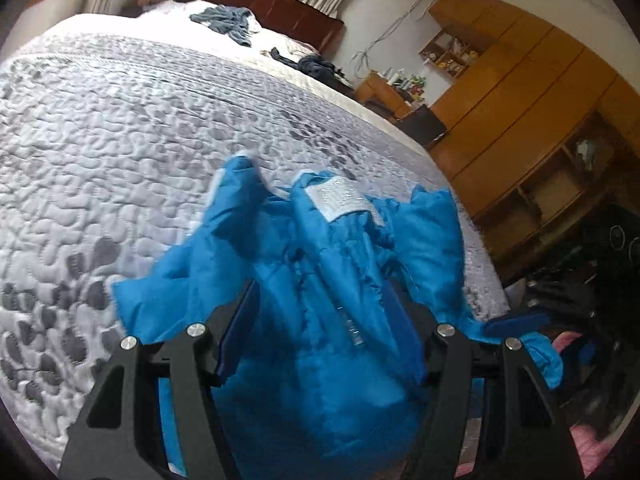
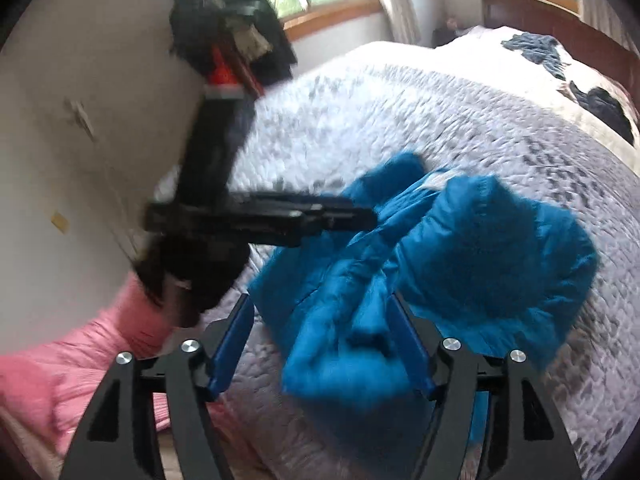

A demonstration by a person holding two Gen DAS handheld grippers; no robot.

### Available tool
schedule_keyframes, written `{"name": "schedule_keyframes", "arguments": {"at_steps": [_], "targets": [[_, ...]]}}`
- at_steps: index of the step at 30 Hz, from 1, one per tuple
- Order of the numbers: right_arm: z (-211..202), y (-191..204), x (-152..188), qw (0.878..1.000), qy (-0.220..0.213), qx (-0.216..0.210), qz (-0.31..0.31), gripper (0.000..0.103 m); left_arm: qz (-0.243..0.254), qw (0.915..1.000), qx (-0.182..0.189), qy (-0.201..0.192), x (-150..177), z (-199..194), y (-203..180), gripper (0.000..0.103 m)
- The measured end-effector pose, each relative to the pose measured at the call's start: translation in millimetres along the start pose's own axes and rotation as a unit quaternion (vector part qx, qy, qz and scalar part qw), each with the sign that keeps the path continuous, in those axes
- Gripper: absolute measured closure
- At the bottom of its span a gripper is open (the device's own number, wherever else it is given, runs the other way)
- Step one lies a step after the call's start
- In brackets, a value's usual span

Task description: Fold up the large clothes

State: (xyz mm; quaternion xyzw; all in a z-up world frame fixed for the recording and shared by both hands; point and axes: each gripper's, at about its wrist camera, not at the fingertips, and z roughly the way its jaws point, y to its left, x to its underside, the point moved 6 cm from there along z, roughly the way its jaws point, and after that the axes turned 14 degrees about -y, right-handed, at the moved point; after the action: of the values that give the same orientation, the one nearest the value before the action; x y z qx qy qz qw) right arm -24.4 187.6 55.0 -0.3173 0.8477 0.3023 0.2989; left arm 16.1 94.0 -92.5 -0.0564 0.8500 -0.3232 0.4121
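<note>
2 claws work a blue jacket (image 1: 320,280) at the near edge of a bed (image 1: 120,140) covered with a grey-and-white quilt. In the left wrist view, the left claw (image 1: 320,320) stands with its jaws spread and a bunched mass of jacket fabric fills the gap between them; whether the pads press the fabric cannot be told. A white label (image 1: 340,198) shows on the jacket's inner side, beyond the claw. Folds of the jacket rise to either side, and part of it hangs over the bed's edge at the right. At that edge a blue finger (image 1: 516,320) of the right claw shows beside the fabric.

In the right wrist view, blurred, the right claw (image 2: 324,344) has its jaws wide apart. The jacket (image 2: 460,260) lies crumpled on the quilt; a fold of it sits between the 2 blue fingers, against the right one, while the left finger stands clear of it. The left claw (image 2: 360,216) reaches in from the left at the jacket's far edge, held by a hand in a black glove (image 2: 200,272). A pink garment (image 2: 80,360) lies at lower left, off the bed.

Farther up the bed, 2 dark garments (image 1: 228,22) lie near the headboard (image 1: 280,4). Wooden cabinets (image 1: 520,100) line the wall at the right.
</note>
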Motion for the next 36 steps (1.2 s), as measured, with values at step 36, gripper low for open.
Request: {"name": "schedule_keyframes", "arguments": {"at_steps": [36], "targets": [[52.7,-159.5,34.5,0.984,0.017,0.117,0.135,0.038,0.037,0.9972,0.043,0.049,0.2,88.7,-24.9,0.043]]}}
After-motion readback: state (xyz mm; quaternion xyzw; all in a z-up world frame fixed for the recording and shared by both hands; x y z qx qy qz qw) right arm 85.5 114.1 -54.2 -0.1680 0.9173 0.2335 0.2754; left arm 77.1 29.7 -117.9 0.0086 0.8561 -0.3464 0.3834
